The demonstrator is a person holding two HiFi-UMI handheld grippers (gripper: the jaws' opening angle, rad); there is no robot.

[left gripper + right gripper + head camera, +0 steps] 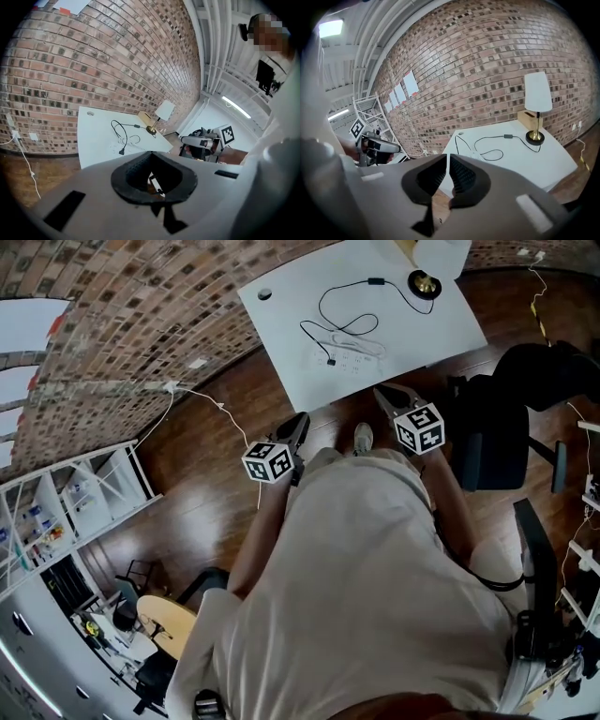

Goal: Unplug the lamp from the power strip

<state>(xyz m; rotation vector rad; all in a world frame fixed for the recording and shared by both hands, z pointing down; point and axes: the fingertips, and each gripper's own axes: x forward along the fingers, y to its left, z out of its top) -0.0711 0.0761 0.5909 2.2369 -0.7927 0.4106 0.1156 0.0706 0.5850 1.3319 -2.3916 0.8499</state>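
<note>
A: Brick wall (122, 296) behind and wood floor (216, 465) below, head view first. White table (281, 343) at top of frame.
B: Task item?
A: Lamp (424, 283) on the table's far right corner, shade cropped by the top edge. Black cord (349, 298) looping left to a plug (330, 361) just beside the power strip (354, 348). Strip white on white, barely readable. Can't tell if the plug is seated or out.
B: Tools?
A: Left gripper (300, 423) and right gripper (382, 395) short of the table's near edge, touching nothing. Torso blocking the lower frame, hands mostly hidden behind the marker cubes.
B: Left gripper view?
A: Jaws together at the tips, nothing clamped. Sliver of floor through a small gap behind them. Lamp whole here, cord and plug small and far off, strip nearly invisible. Right gripper at the right, partly cut off by the housing.
B: Right gripper view?
A: Jaws closed to a hairline slit, nothing between. Lamp upright beside a tan box (528, 118), cord across the tabletop, strip partly hidden behind the jaw tips. Left gripper at the left edge, hand cropped.
</note>
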